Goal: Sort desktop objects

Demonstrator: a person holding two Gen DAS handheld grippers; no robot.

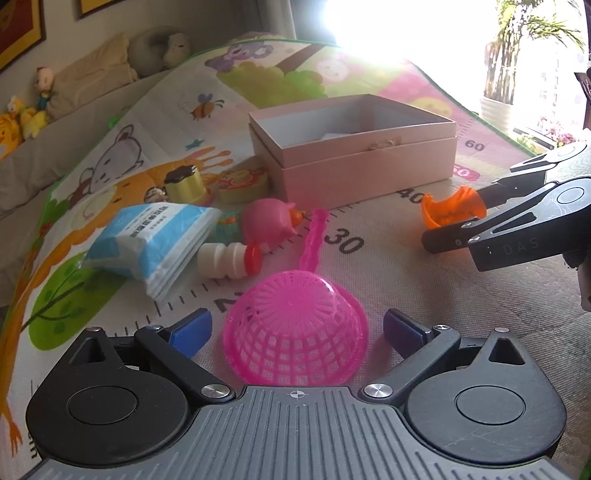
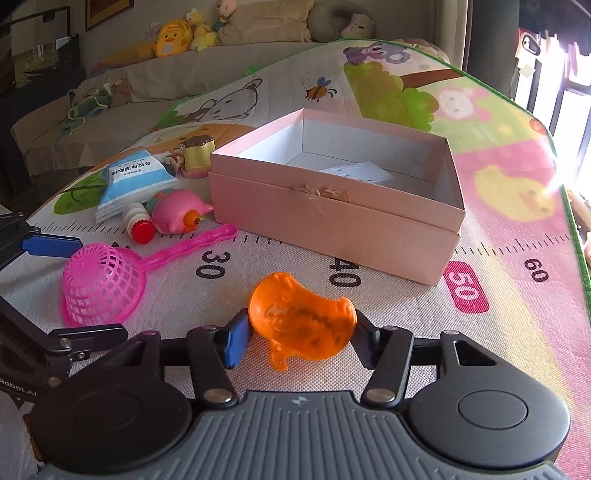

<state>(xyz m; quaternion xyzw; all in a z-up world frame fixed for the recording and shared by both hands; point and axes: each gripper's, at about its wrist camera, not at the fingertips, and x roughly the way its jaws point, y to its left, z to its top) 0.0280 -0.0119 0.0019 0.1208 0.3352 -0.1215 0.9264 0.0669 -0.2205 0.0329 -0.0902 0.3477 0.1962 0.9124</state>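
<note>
A pink toy strainer (image 1: 295, 325) lies bowl-down on the play mat, its handle pointing away; it also shows in the right wrist view (image 2: 101, 286). My left gripper (image 1: 295, 328) is open, its blue pads on either side of the strainer bowl without touching. My right gripper (image 2: 301, 332) is shut on an orange mould toy (image 2: 303, 321), which also shows in the left wrist view (image 1: 452, 208), just above the mat. An open pink box (image 2: 332, 218) stands beyond, with white cards inside.
Left of the box lie a pink pig toy (image 2: 177, 210), a small white bottle with a red cap (image 2: 138, 223), a blue tissue pack (image 2: 129, 181), a yellow cup (image 2: 197, 155) and a round toy (image 1: 242, 182). A sofa with plush toys (image 2: 184, 33) stands behind.
</note>
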